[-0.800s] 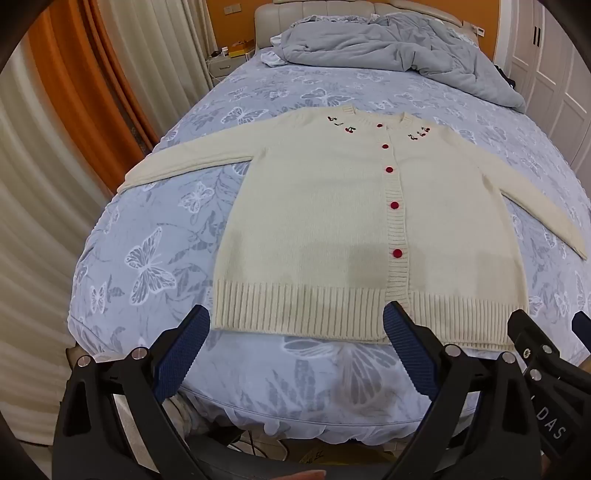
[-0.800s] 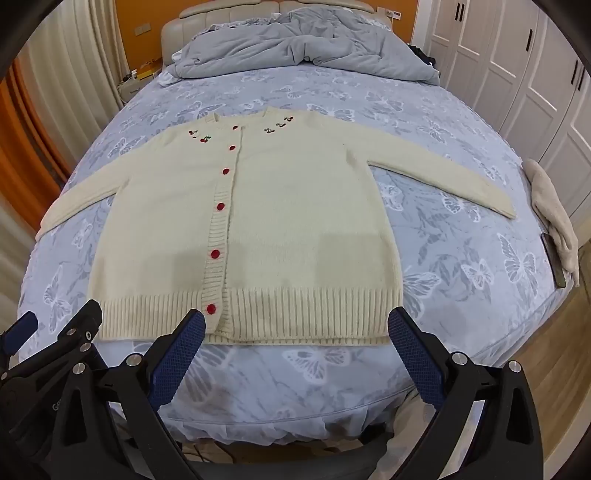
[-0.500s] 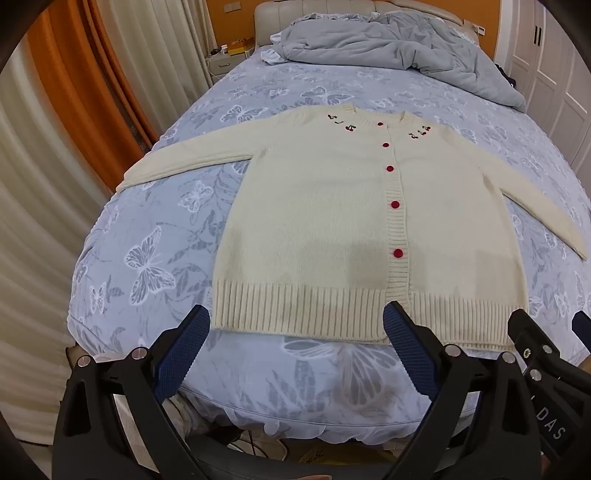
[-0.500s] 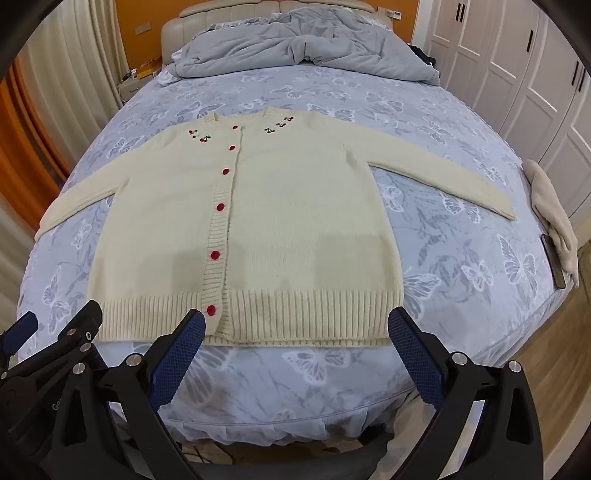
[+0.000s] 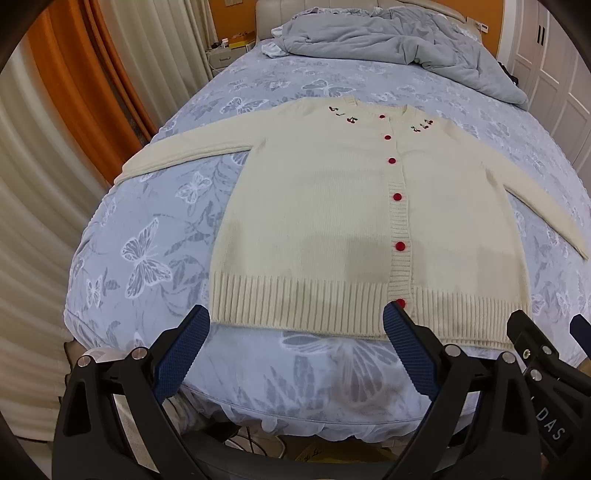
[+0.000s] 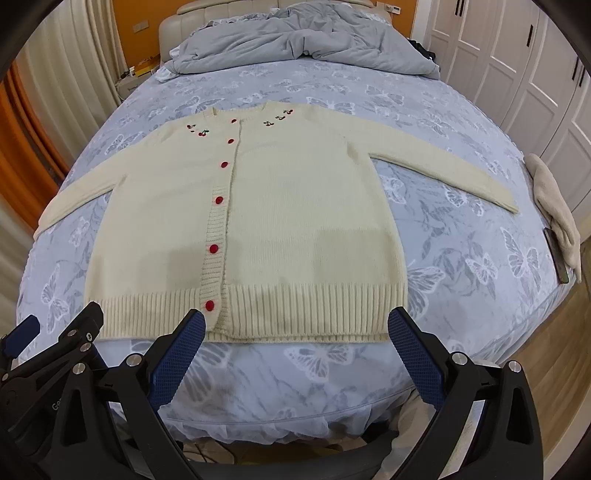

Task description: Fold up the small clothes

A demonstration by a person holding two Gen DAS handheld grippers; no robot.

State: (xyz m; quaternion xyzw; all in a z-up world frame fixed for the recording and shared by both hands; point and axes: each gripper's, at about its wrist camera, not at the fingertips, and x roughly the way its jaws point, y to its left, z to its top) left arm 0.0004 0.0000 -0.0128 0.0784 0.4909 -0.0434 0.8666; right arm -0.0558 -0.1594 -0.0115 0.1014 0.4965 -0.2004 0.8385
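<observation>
Cream knitted cardigan with red buttons and cherry embroidery (image 5: 314, 221) (image 6: 295, 221) is lying flat, face up, on the bed with the blue-grey butterfly-print sheet (image 5: 147, 240) (image 6: 461, 258), sleeves spreading toward both side edges, ribbed hem lying along the foot edge. Left gripper (image 5: 297, 325) is hovering at the foot edge, jaws spread wide, holding nothing. Right gripper (image 6: 295, 328) is doing likewise beside it. Crumpled grey duvet (image 5: 388, 33) (image 6: 303, 40) is sitting at the head end. Folded beige cloth (image 6: 554, 206) is resting on the right edge.

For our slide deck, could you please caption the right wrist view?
Open right gripper poised before a buttoned cream cardigan spread flat on the bed.
</observation>
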